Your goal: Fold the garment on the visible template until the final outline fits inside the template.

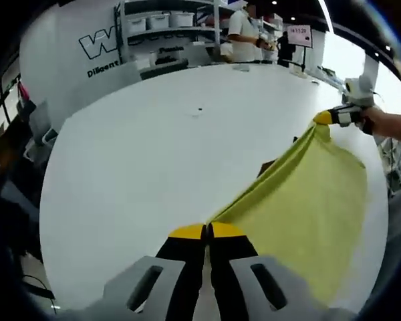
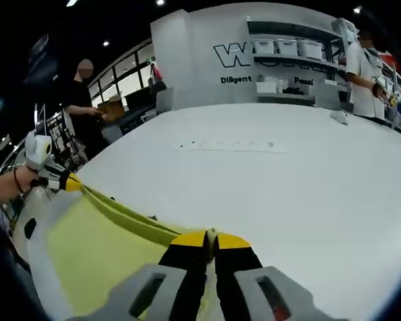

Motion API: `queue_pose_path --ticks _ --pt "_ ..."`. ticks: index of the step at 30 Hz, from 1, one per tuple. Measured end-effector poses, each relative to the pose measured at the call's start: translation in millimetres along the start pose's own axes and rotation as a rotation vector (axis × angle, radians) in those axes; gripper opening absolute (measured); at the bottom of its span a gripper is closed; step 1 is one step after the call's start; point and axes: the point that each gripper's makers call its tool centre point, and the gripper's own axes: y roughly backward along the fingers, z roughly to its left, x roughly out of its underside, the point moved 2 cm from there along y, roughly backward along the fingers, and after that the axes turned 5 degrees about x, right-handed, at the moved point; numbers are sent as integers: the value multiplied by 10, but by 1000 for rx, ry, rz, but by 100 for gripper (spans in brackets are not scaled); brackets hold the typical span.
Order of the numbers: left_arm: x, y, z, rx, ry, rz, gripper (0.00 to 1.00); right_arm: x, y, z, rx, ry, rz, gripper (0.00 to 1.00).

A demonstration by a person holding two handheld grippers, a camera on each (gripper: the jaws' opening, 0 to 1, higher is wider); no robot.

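The yellow-green cloth garment is stretched taut between the two grippers, lifted along its upper edge above the white table, its body hanging down toward the near edge of the surface. In the left gripper view, the left gripper has its yellow-tipped jaws pressed together, pinching one corner of the fabric. Across the cloth, the right gripper clamps the far corner, with a person's hand behind it. The right gripper view mirrors this: its own jaws are closed on the cloth edge, a folded ridge running away to the other gripper at the table's edge. A dark patch peeks out beneath the cloth; what it is, I can't tell. Beyond the table's far edge stand grey shelves and a person in a white shirt.
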Motion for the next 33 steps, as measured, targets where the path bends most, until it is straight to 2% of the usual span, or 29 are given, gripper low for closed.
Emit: queue_pose_path --ticks 2,3,7,11,13,16,17,18,19,22,23,25,26,33 --pt "97 -13 17 -28 -47 80 0 12 -36 -16 12 -6 6 0" --pt "94 -68 -25 -33 -94 78 0 21 -91 -34 22 -2 7 0" --pt "84 -76 2 -45 -63 70 0 23 -141 -68 39 -3 10 0" --pt "88 -110 23 -51 -70 66 0 29 -149 -70 45 6 9 0" --pt "79 -105 33 -58 -43 55 0 39 -155 -94 51 -10 9 0" --pt "101 -111 70 -58 -1 38 1 19 -136 -135 68 18 1 0" --pt "100 -100 78 -65 0 26 1 -11 -106 -184 86 30 -12 0" --pt "59 -90 102 -78 -17 -10 2 -27 -80 -207 95 30 -19 0" --pt "23 -82 140 -90 -34 -39 4 -63 -42 -268 113 23 -39 3" --pt "78 11 172 -128 -17 -48 8 -106 35 -372 104 -15 -66 20" --pt "93 43 150 -118 23 -67 9 -102 70 -384 97 -17 -68 24" --pt "100 54 145 -92 91 -95 10 -85 113 -392 89 -15 -65 26" --pt "91 92 127 -87 89 -118 10 -67 138 -399 84 -14 -59 27" --pt "143 237 -38 -59 113 -144 11 50 248 -280 37 -41 -25 33"
